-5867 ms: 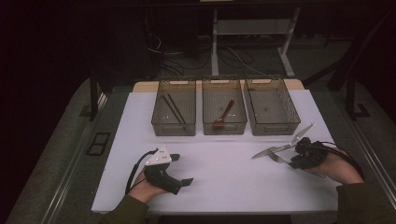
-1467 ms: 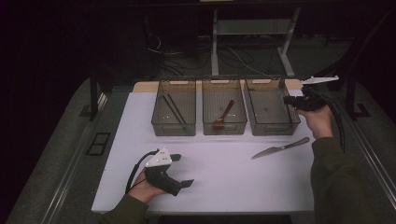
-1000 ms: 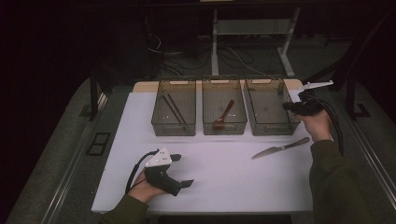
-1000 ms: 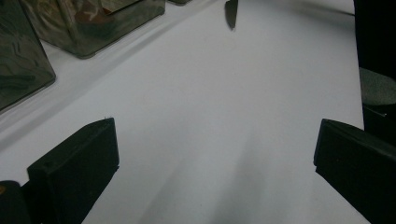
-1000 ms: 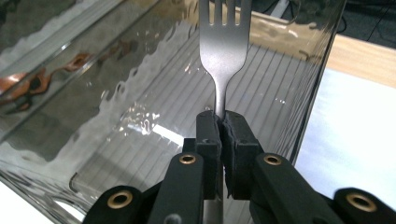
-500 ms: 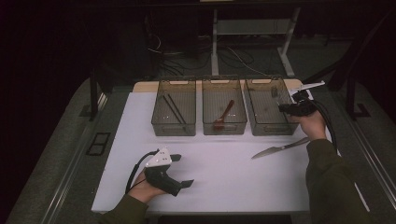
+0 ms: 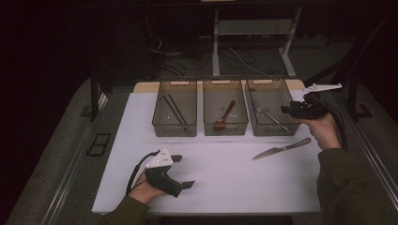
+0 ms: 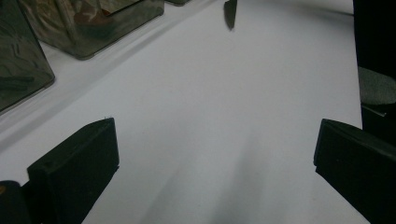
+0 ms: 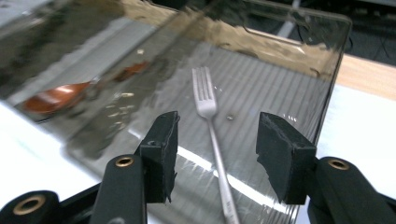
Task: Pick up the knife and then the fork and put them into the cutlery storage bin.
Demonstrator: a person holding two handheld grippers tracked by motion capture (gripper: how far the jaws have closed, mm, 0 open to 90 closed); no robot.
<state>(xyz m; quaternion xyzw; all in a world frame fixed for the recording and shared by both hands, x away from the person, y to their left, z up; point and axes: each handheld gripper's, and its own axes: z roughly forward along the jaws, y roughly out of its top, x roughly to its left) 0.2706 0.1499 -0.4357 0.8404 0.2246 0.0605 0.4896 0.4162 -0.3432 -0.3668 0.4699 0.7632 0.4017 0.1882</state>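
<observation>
Metal fork (image 7: pixel 271 116) lies inside the rightmost clear bin (image 7: pixel 256 111) at the upper right of the high view, released. The right claw (image 7: pixel 287 109) hovers at that bin's right edge; its jaws have just been opening and stand apart, pressing nothing. A knife (image 7: pixel 280 148) lies below on the white surface (image 7: pixel 225 164). The left claw (image 7: pixel 184 171), lower left, gapes wide and empty.

The room is dim and its far side falls to black; only the white surface (image 7: pixel 225 168) is moderately lit from above. Shadows are soft. In the right gripper view the clear bin (image 9: pixel 280 70) throws smeared glare, and the spoon (image 9: pixel 51 100) is blurred. Close-up fingers (image 8: pixel 74 172) look soft.
</observation>
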